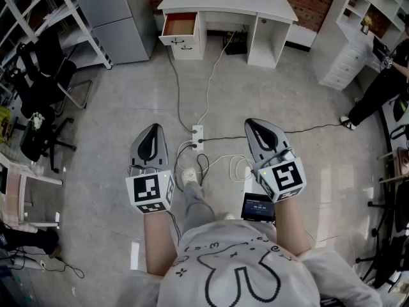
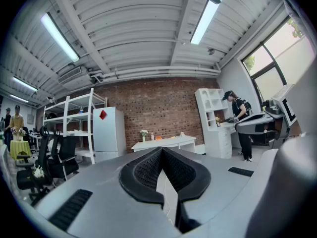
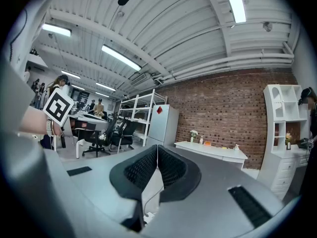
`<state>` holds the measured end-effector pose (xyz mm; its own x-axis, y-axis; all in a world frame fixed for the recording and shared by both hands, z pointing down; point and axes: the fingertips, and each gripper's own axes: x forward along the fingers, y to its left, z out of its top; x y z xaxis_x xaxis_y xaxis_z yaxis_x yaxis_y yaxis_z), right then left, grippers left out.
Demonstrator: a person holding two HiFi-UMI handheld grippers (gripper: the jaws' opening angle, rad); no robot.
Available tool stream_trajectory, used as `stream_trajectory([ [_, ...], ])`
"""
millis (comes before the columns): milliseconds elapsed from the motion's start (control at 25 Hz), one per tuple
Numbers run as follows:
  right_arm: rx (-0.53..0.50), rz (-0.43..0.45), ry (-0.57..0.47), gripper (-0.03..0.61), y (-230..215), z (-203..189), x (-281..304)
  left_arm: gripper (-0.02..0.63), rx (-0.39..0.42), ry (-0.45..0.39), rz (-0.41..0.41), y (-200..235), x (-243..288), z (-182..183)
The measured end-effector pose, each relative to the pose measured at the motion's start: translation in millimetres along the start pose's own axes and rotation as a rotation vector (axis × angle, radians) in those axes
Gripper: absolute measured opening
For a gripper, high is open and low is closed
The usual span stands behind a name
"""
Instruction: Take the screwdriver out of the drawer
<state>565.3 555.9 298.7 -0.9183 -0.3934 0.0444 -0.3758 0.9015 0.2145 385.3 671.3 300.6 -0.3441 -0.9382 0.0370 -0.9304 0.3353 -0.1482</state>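
Head view: you are carrying left tongs (image 1: 153, 133) and right tongs (image 1: 255, 130) closed, empty, the drawer (image 1: 179, 25) being far off.

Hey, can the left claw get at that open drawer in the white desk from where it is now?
Probably not yet: the drawer stands open, but far across the floor from the left claw. Only cables lie between.
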Motion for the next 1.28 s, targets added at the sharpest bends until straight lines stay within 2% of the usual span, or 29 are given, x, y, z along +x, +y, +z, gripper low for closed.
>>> stream_trajectory([
  [280,0.010,0.021,0.000,0.021,-7.5,2.1,59.9,0.012,-0.020,0.013,0.004,39.1,50.8,-4.5],
  [520,0.019,0.018,0.031,0.021,-26.7,-3.7,136.5,0.012,-0.034,0.033,-0.012,81.5,120.6,-12.0],
  [960,0.016,-0.053,0.063,0.021,-60.9,8.0,281.2,0.012,-0.035,0.038,-0.093,168.9,254.6,-8.8],
  [1280,0.012,-0.067,0.084,0.021,-69.5,3.7,339.9,0.012,-0.053,0.048,-0.126,198.7,309.4,-19.8],
])
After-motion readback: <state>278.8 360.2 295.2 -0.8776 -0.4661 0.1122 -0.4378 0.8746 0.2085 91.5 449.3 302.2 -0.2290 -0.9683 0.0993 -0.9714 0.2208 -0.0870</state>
